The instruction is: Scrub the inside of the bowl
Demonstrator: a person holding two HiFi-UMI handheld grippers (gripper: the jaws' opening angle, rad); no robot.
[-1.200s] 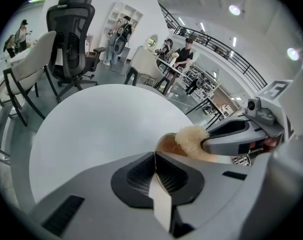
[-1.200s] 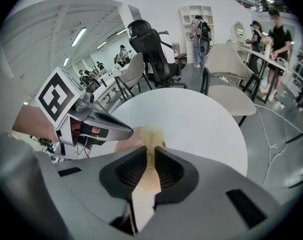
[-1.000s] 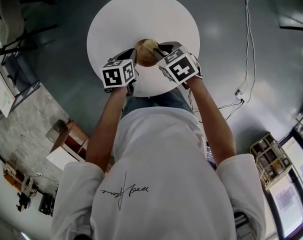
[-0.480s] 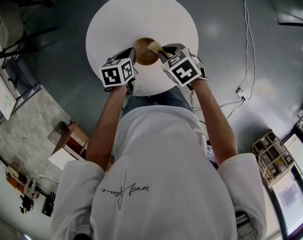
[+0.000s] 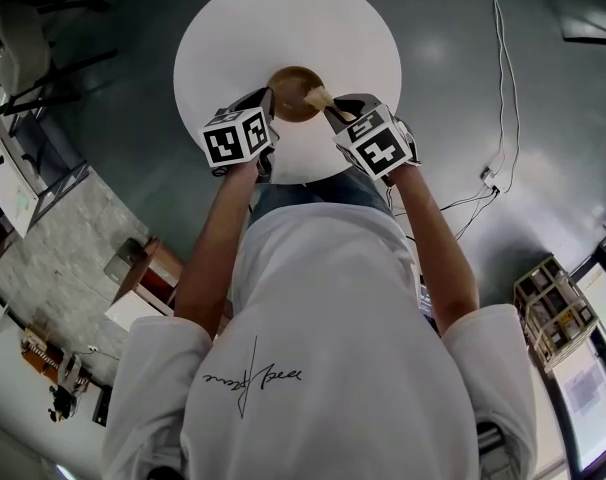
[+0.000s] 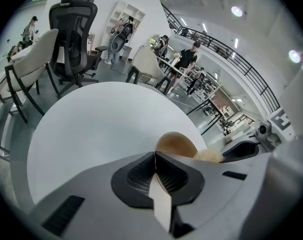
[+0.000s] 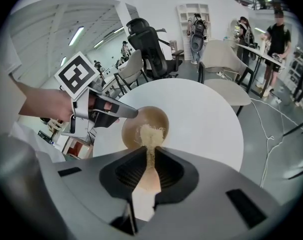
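Jaws of my left gripper (image 6: 155,159) pinch the bowl (image 7: 160,118) by its rim, and my right gripper (image 7: 150,156) squeezes a brush (image 7: 150,135) inside it.

Bright, even indoor light; fisheye views.
Ceiling lights (image 6: 236,10) glare upper right; white surface (image 5: 283,28) washed out; edges curve, darken.

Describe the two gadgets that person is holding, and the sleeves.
The left gripper and right gripper are pale grey plastic, with dark ribbed pads inside the jaws. Each carries a white cube printed with black square markers. The sleeves are short, on a white T-shirt with a thin black scribble.
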